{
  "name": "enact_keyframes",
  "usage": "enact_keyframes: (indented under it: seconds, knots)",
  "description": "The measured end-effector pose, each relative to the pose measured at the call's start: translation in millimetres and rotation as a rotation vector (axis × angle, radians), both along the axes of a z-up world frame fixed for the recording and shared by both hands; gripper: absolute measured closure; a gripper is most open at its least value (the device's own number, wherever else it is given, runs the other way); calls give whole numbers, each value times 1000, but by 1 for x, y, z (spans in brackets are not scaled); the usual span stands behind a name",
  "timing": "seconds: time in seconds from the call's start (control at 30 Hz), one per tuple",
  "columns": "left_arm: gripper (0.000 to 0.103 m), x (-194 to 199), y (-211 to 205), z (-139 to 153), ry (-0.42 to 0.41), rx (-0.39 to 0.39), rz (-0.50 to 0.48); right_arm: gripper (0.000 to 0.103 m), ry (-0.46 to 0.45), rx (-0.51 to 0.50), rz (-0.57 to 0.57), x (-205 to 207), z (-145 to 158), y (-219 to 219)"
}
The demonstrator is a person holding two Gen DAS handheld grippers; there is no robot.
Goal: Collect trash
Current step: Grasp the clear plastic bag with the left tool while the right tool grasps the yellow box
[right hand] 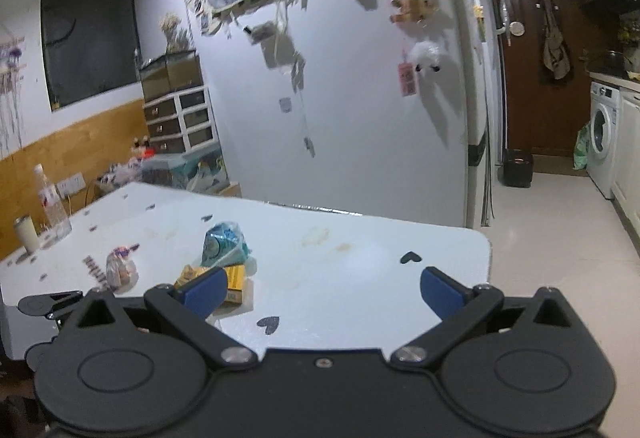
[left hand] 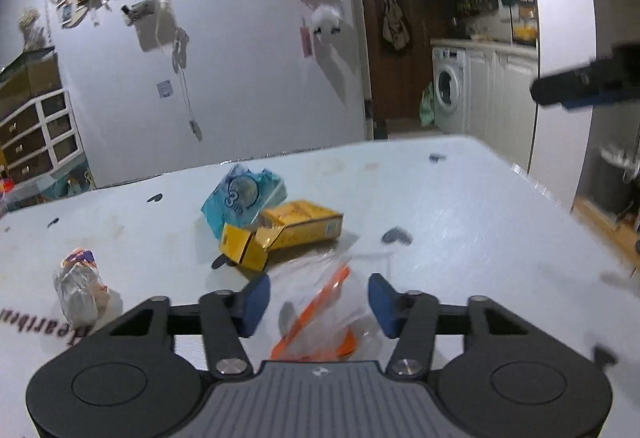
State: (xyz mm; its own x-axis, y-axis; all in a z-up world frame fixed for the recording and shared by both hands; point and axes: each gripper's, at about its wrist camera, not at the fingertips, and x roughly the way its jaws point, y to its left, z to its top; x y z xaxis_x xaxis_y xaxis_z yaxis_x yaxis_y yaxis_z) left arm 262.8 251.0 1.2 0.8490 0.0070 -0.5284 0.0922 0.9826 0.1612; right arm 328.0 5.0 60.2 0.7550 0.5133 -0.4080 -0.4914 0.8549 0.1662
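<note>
Trash lies on the white table (left hand: 460,198). A clear plastic bag with orange strips (left hand: 320,314) lies between the open fingers of my left gripper (left hand: 318,302), untouched by the pads. Beyond it lie a torn yellow carton (left hand: 288,234), a blue tissue wrapper (left hand: 244,198) and, to the left, a crumpled silver wrapper (left hand: 80,286). My right gripper (right hand: 320,290) is open and empty above the table's near right part. The carton (right hand: 234,282), blue wrapper (right hand: 222,244) and silver wrapper (right hand: 120,270) show to its left. The right gripper's tip shows in the left wrist view (left hand: 580,84).
A plastic bottle (right hand: 52,206) and a white cup (right hand: 26,234) stand at the table's far left. A white fridge (right hand: 360,98) hung with decorations stands behind the table. A washing machine (right hand: 604,142) and a door (right hand: 536,70) are at the right, beyond bare floor.
</note>
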Motion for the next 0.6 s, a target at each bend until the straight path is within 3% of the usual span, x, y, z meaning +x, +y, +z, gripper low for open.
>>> enact_keyframes:
  seconds: [0.13, 0.2, 0.6]
  knots:
    - [60, 4, 0, -5, 0, 56, -21, 0, 12, -17, 8, 8, -6, 13]
    - [73, 5, 4, -5, -13, 43, -29, 0, 20, -23, 8, 14, -7, 21]
    - [86, -6, 30, 3, -102, -43, 3, 0, 121, -16, 87, 47, -17, 87]
